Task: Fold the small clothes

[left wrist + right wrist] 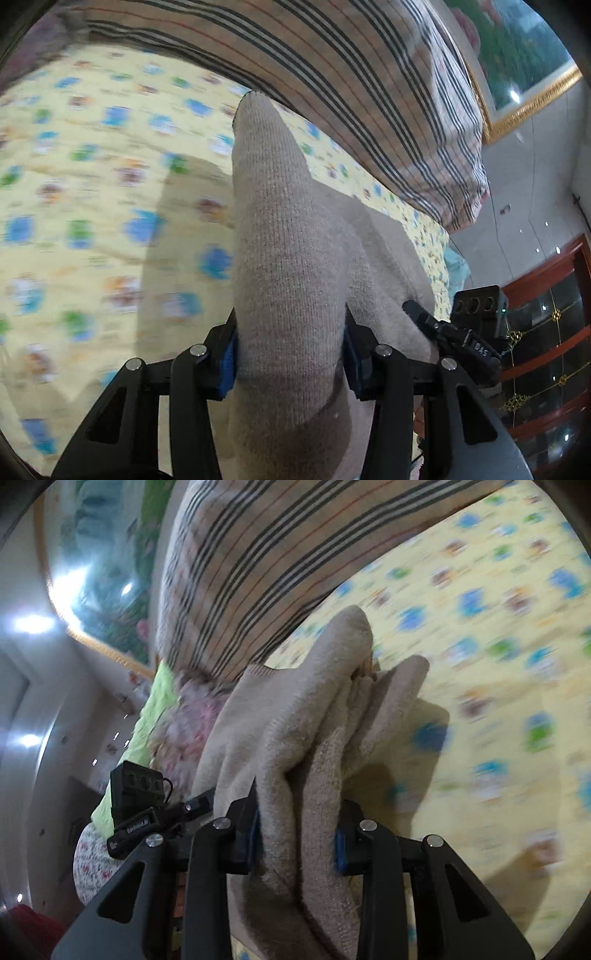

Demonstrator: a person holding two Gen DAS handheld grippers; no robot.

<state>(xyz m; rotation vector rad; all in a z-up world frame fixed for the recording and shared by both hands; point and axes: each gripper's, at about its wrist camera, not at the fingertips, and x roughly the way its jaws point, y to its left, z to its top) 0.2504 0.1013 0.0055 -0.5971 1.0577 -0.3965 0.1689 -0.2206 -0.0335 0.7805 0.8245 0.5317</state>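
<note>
Left gripper [290, 354]: blue pads [229, 360] pressed on a bunched fold of the beige knitted garment [280, 229] — pinching it
Right gripper [297, 836]: clamped on a thicker wad of the same garment [295, 738], several layers between the jaws
Where the garment is: held up off the yellow cartoon-print sheet [92, 184], which lies below and ahead
Long axis: the knit runs forward from each grip toward the striped pillow [332, 74]
Nearer hand: neither — both hold it, side by side
Coming move, as I judge: lower it flat onto the sheet
</note>
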